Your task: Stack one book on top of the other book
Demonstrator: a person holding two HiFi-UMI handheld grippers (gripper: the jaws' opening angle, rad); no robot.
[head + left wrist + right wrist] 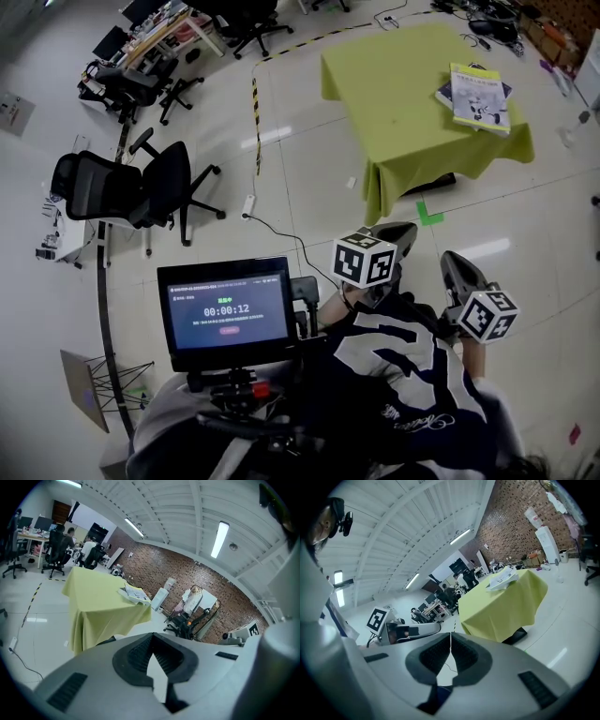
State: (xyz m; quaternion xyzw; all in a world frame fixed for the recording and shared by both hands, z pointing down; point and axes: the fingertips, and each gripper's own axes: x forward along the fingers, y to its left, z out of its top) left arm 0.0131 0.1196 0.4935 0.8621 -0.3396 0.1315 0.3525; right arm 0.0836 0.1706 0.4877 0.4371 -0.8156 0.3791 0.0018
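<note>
Near the body, the left gripper [401, 232] and the right gripper [452, 264] are held closed and empty, while farther off the white book [480, 97] is seen stacked on the dark book [443, 93] upon the green-clothed table [384, 103].

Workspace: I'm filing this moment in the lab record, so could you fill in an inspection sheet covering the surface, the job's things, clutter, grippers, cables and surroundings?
Surface: table under a yellow-green cloth, standing apart from the person.
Job's things: pale book lies on top of dark book, near the table's right edge in the head view.
Clutter: nothing else seen on the cloth.
Grippers: left gripper and right gripper are both shut and empty, held close to the person, away from the table.
Cables: black cable runs across the floor from a power strip.
Surroundings: office chairs, monitor, striped floor tape.
</note>
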